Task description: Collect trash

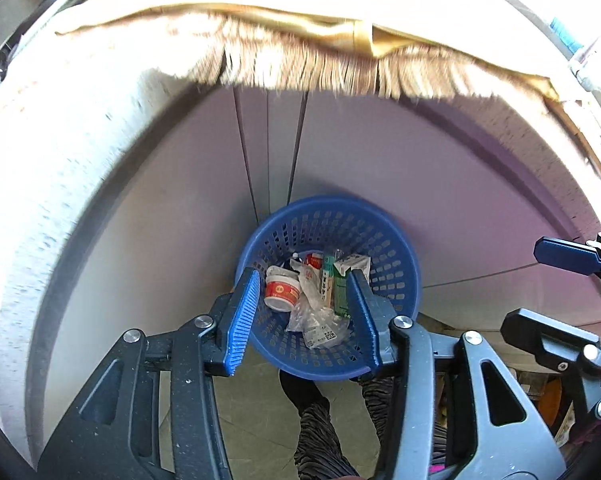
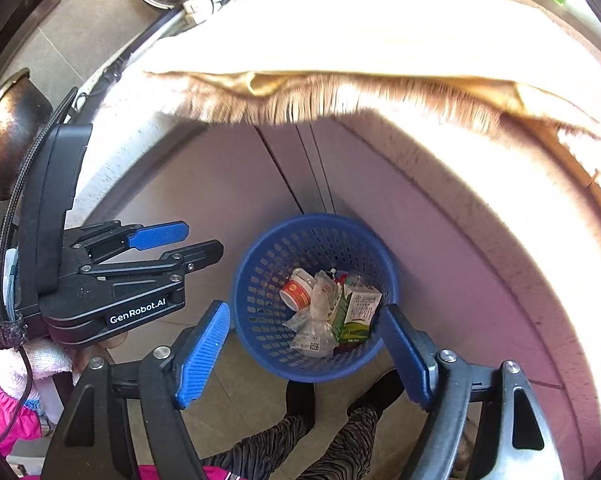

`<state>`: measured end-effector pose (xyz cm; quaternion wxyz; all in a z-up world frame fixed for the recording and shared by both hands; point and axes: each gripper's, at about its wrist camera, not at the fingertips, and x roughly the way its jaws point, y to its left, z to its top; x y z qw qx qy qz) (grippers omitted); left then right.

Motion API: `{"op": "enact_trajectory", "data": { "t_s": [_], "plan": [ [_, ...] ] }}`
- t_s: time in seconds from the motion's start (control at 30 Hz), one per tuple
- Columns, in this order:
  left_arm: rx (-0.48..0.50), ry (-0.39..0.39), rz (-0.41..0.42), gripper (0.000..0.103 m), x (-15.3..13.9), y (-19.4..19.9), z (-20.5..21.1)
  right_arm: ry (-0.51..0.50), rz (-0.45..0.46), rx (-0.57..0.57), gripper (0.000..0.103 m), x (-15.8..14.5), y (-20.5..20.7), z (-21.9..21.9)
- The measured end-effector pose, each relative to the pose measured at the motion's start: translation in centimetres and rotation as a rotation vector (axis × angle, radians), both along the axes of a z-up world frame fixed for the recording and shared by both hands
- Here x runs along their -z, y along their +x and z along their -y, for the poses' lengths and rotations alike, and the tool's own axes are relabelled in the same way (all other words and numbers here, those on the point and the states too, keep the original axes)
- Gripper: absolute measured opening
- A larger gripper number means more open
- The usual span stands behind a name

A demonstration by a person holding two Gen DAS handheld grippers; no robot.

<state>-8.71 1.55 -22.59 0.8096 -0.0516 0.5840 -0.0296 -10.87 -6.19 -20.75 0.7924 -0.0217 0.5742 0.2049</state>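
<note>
Blue basket (image 1: 380,240) on the floor (image 1: 256,412) against pale cabinet fronts (image 1: 440,184), below the fringed cloth (image 1: 300,72) on the counter (image 2: 380,20). Inside: red-and-white tub (image 1: 282,290), crumpled clear wrapper (image 1: 314,316), green-and-white carton (image 2: 356,312). Left tool (image 1: 302,308) above basket, jaws apart, nothing between. Right tool (image 2: 304,348) likewise, jaws wide, empty.

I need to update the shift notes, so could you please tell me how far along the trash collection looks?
Done: the blue basket on the floor already holds a red-and-white tub, crumpled plastic wrap and a green-and-white carton. In hand: nothing; the left tongs and right tongs are both open and empty above it. Left: no loose trash shows on the visible floor or table edge, though the tabletop is glared out.
</note>
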Motion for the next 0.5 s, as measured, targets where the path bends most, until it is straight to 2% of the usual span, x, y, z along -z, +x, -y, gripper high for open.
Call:
{"op": "enact_trajectory", "data": {
  "t_s": [0.3, 0.43, 0.5],
  "plan": [
    [0.003, -0.007, 0.073, 0.051, -4.6, 0.3, -0.4, 0.043, 0.057, 0.009, 0.085, -4.4, 0.1, 1.0],
    [0.000, -0.014, 0.118, 0.059, -7.2, 0.4, -0.8, 0.061, 0.096, 0.017, 0.088, -6.8, 0.2, 1.6],
    [-0.002, -0.013, 0.140, 0.060, -8.4, 0.4, -0.9, 0.073, 0.118, 0.022, 0.088, -7.9, 0.3, 1.8]
  ]
}}
